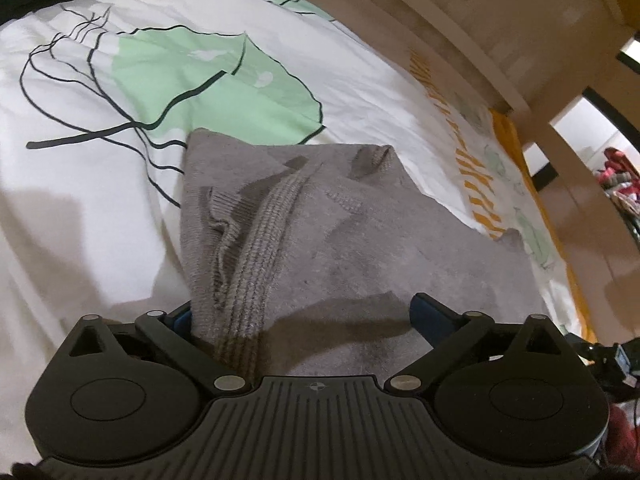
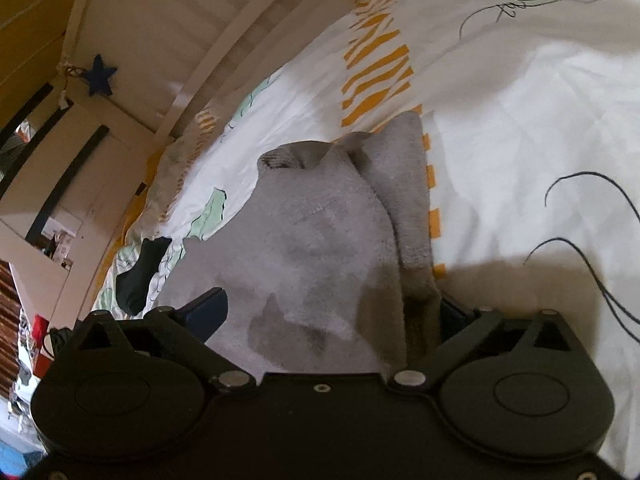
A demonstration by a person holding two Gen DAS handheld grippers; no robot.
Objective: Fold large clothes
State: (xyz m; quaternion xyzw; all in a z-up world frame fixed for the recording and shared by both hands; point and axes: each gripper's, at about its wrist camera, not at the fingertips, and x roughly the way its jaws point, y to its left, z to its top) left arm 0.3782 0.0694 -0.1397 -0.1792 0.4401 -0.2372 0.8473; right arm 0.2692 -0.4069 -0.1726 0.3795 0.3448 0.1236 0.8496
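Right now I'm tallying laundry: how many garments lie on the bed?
2 seen: a grey knit sweater between both open grippers, and a small dark garment near the bed's edge. Others may be hidden.

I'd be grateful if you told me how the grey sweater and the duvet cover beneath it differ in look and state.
The grey sweater is plain grey knit with a ribbed band; the duvet cover is smooth white cloth printed with green leaves, black lines and orange stripes. The sweater lies folded into a compact, layered pile, while the duvet cover is spread wide over the bed. The sweater sits between the open jaws of both grippers; the duvet cover does not. Both are soft fabric, slightly wrinkled.
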